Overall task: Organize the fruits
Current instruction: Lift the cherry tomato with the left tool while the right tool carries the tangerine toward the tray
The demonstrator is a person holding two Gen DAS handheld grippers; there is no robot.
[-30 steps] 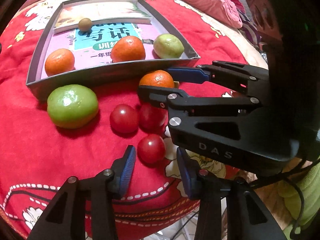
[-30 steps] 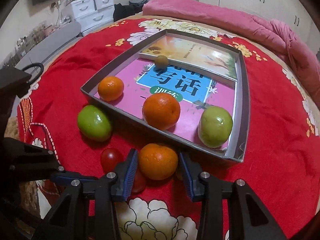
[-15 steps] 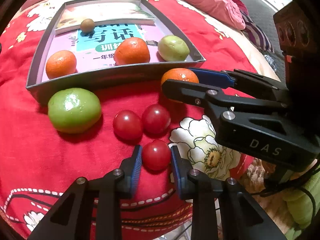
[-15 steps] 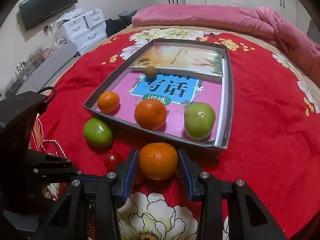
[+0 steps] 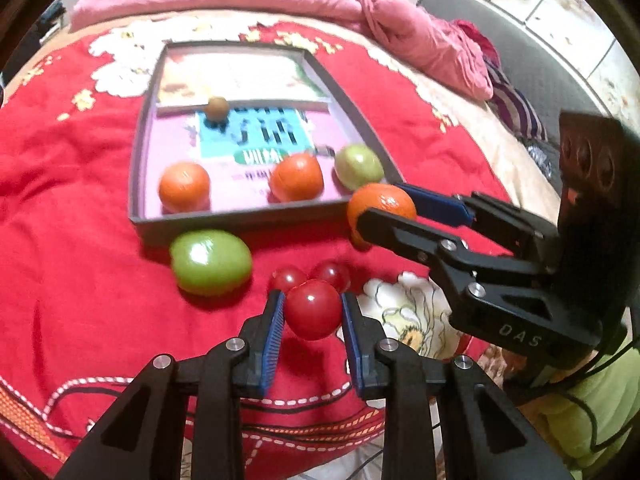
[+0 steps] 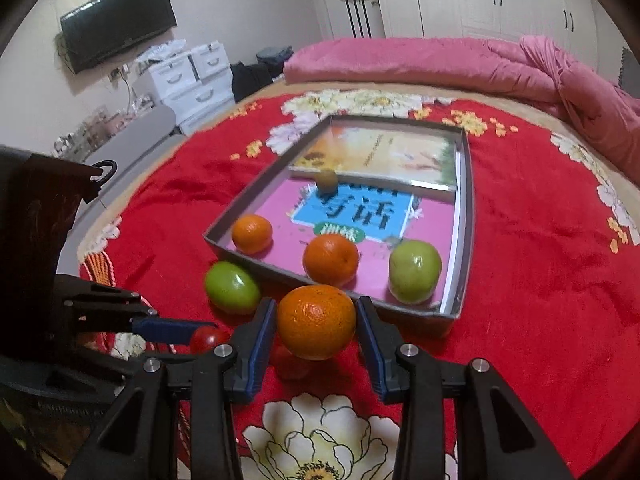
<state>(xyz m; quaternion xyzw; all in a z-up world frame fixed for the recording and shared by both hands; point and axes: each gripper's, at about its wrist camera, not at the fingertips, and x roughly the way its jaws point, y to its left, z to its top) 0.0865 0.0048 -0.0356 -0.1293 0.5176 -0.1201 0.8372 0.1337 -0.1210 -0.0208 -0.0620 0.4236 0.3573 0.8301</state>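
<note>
My left gripper (image 5: 312, 316) pinches a small, glossy red tomato (image 5: 313, 309) across its middle (soft, easily bruised); my right gripper (image 6: 316, 328) clamps a firm, dimpled orange mandarin (image 6: 316, 321).

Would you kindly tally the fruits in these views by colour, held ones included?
Orange: 3, two in the tray and one orange in the right gripper.
Green: 2.
Red: 3, one tomato in the left gripper.
Brown: 1.
Total: 9.
</note>
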